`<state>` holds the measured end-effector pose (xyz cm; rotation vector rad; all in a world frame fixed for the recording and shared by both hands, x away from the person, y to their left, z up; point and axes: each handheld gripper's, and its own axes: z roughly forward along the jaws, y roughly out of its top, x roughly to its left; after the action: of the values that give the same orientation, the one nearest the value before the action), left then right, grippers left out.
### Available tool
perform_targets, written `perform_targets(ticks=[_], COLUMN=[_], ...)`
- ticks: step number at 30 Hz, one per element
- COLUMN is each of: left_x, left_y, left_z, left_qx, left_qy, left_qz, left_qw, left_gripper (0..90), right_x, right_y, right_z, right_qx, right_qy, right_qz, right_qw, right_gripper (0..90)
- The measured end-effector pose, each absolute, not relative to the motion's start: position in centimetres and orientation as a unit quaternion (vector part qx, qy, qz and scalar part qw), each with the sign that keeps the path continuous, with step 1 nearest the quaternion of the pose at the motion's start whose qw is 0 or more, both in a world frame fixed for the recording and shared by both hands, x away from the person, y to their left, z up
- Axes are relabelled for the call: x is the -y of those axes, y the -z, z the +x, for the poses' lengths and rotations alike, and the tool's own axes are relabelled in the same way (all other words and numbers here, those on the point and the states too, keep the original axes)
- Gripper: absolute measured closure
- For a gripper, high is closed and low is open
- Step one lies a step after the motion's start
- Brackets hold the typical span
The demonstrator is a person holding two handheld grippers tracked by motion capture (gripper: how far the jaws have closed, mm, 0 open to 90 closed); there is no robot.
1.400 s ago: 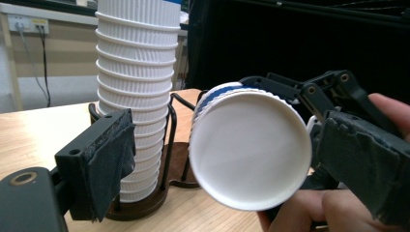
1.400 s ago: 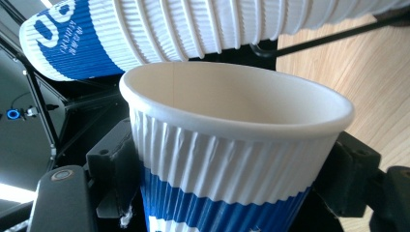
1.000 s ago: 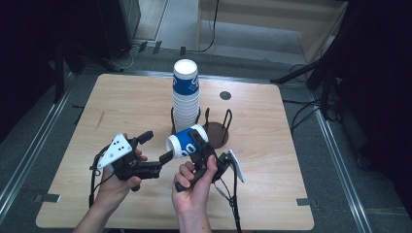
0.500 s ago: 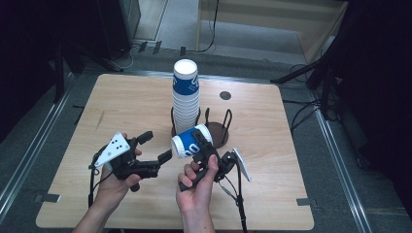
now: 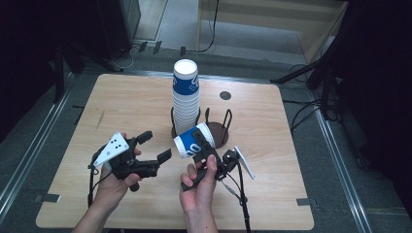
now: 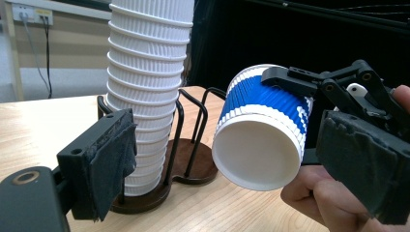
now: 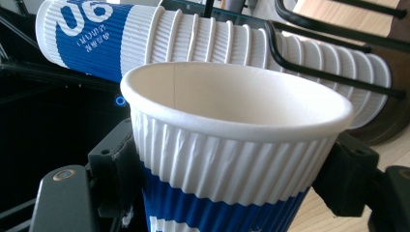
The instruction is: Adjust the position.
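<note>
A blue-and-white ribbed paper cup lies on its side in the air, held by my right gripper, which is shut on it. Its mouth faces my left gripper, which is open a little to the left, with nothing between its jaws. In the left gripper view the cup hangs between and beyond my own pads, with the right gripper clamped across its wall. In the right gripper view the cup sits upright between the jaws. A tall stack of cups stands in a wire holder just behind.
The holder has a brown base and black wire hoops; its right bay has no cups in it. A round grommet sits in the wooden table at the back. Cables trail from both grippers toward the front edge.
My right gripper has shifted slightly to the right with the cup. The left gripper has stayed open in nearly the same place.
</note>
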<state>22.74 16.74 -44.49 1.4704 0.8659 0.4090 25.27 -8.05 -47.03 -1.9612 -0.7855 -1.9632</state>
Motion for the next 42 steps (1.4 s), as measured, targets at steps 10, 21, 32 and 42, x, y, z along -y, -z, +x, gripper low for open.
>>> perform_targets(ticks=[10,21,32,42], left_x=[-16.8,-16.9,-17.0,-17.2], left_y=[44.6,44.6,44.7,44.8], left_z=[22.8,22.9,22.9,23.0], left_qx=[-0.383,-0.385,-0.388,-0.395], left_qy=[-0.177,-0.176,-0.178,-0.191], left_qz=[0.644,0.642,0.642,0.644], left_qw=[0.639,0.639,0.637,0.627], left_gripper=[8.1,8.1,8.1,8.0], right_x=[8.1,8.0,8.1,8.5], right_y=[46.6,45.9,45.2,45.1], right_z=[25.2,25.1,24.8,24.7], right_qx=[0.328,0.376,0.415,0.436], right_qy=[0.675,0.669,0.666,0.663], right_qz=[-0.659,-0.64,-0.616,-0.599], right_qw=[0.056,-0.018,-0.073,-0.109], right_gripper=[22.3,22.3,22.3,22.2])
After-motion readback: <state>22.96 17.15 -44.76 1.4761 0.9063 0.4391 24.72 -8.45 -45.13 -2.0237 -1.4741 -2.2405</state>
